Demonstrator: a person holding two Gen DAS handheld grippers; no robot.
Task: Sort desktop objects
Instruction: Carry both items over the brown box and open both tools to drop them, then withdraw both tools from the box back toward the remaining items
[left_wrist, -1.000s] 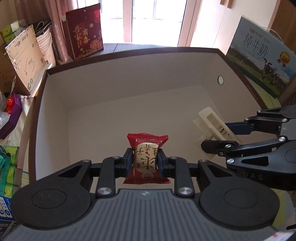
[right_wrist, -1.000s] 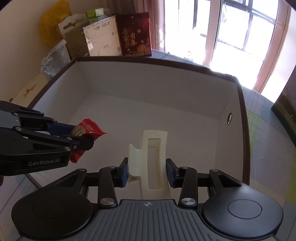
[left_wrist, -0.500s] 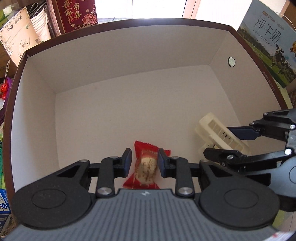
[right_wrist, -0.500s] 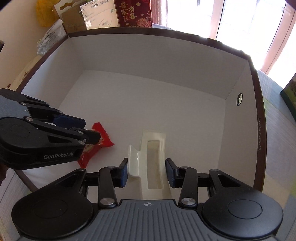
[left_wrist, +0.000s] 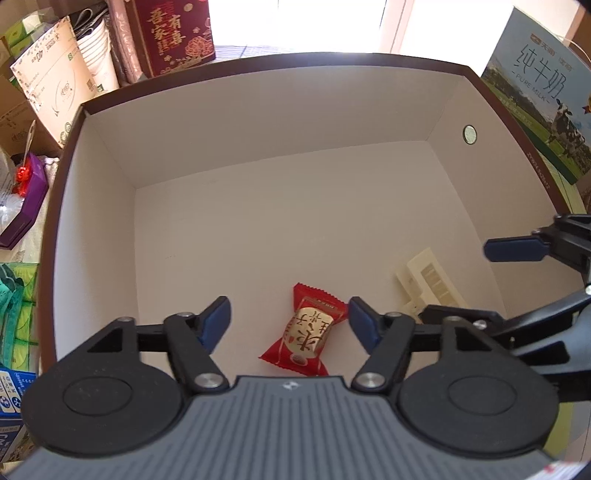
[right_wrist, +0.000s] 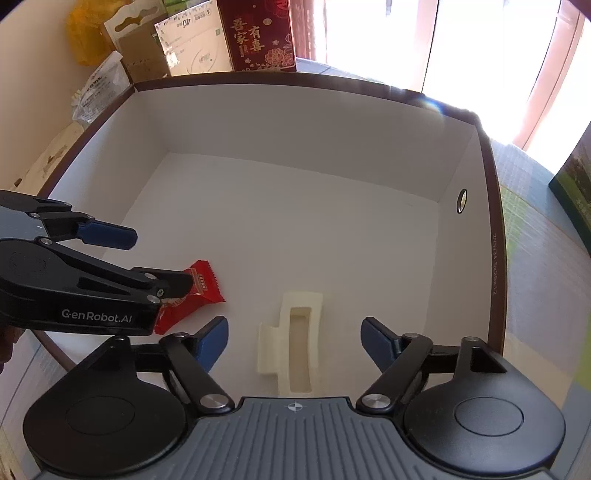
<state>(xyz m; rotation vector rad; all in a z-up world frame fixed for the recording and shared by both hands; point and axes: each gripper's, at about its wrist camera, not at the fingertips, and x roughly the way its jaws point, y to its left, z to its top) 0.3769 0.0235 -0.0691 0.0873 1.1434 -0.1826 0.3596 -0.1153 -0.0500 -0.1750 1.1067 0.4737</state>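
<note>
Your left hand-held gripper hangs over the near part of the white-lined box, and its jaws are opening: the blue pads stand apart on either side of the red candy packet, which lies flat on the box floor between them with neither pad touching it. In the left wrist view the packet sits at about 6 o'clock on the floor, and the cream hair claw clip lies at about 4 o'clock, near the right wall. Your right hand-held gripper is opening as well; its blue pads are spread wide of the claw clip, which rests on the floor between them, clear of both. In the right wrist view the candy packet shows at 9 o'clock from the clip, partly behind the left tool's black linkage. The two things lie near each other but apart. Beyond the far rim at 12 o'clock stands a red gift box with gold characters, and a milk carton stands outside the box at 2 o'clock in the left view.
</note>
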